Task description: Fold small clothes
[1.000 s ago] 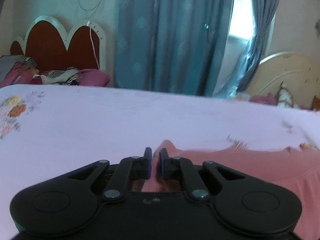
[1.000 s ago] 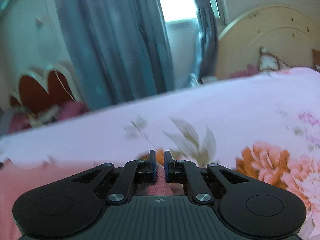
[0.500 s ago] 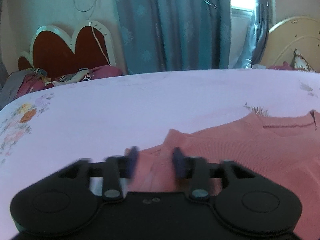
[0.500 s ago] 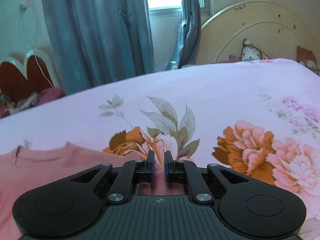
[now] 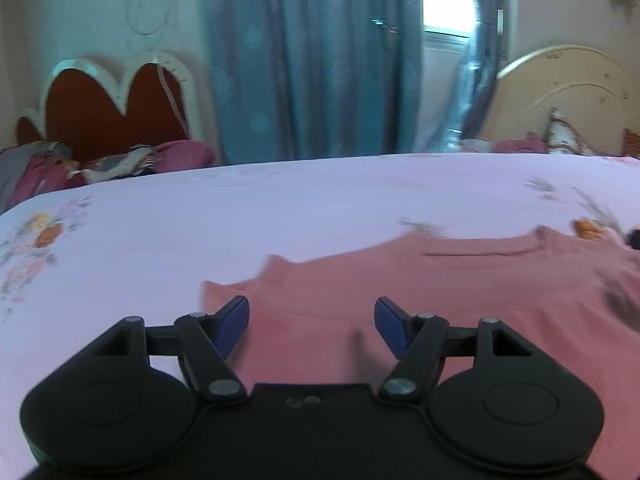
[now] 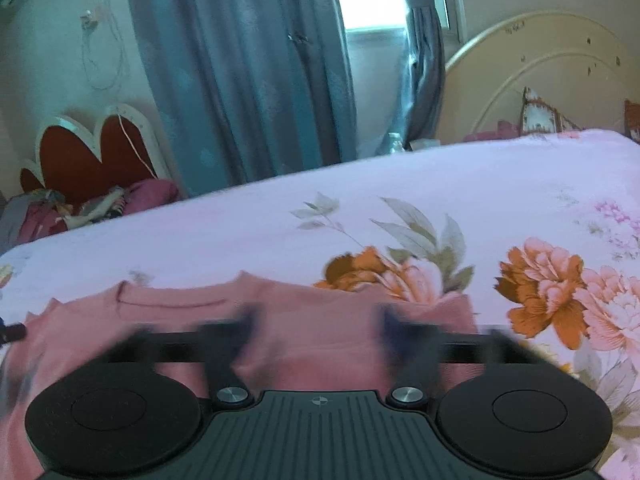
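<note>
A small pink knit top (image 5: 420, 292) lies spread flat on the floral bedsheet (image 5: 280, 208), neckline toward the far side. My left gripper (image 5: 312, 320) is open, its blue-padded fingers (image 5: 234, 322) apart just above the top's left sleeve, holding nothing. In the right wrist view the same top (image 6: 192, 316) lies at the lower left. My right gripper (image 6: 316, 328) is open over the top's right sleeve, its fingers blurred by motion, holding nothing.
The sheet (image 6: 440, 184) with orange flowers (image 6: 536, 280) stretches far and right. A red headboard (image 5: 112, 112) with piled bedding (image 5: 100, 160) stands beyond the bed on the left, blue curtains (image 5: 312, 60) behind, a cream headboard (image 6: 540, 76) at the right.
Both grippers were shut on the pink top's sleeves a second ago. The left opened first, then the right; the top now lies released and flat on the sheet.
</note>
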Demonstrator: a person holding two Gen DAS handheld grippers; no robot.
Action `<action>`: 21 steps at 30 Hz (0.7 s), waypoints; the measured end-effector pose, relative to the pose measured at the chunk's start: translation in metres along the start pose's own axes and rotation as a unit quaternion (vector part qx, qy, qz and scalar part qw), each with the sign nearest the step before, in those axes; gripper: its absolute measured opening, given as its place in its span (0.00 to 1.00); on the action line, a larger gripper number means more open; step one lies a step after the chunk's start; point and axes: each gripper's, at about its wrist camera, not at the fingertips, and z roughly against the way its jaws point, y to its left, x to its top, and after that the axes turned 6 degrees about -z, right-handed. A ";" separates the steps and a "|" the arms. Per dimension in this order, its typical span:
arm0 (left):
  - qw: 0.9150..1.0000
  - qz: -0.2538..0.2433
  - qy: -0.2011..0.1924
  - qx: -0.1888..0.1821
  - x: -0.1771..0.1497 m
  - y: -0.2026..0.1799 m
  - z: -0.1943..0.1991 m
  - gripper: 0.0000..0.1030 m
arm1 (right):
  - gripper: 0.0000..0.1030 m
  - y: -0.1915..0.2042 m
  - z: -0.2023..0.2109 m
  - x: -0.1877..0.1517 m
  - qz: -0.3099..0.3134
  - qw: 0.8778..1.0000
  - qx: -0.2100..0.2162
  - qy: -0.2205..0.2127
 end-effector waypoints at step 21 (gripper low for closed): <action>0.998 0.020 0.051 -0.004 -0.053 -0.017 -0.008 0.75 | 0.33 0.005 0.007 -0.061 0.056 0.995 -0.011 0.079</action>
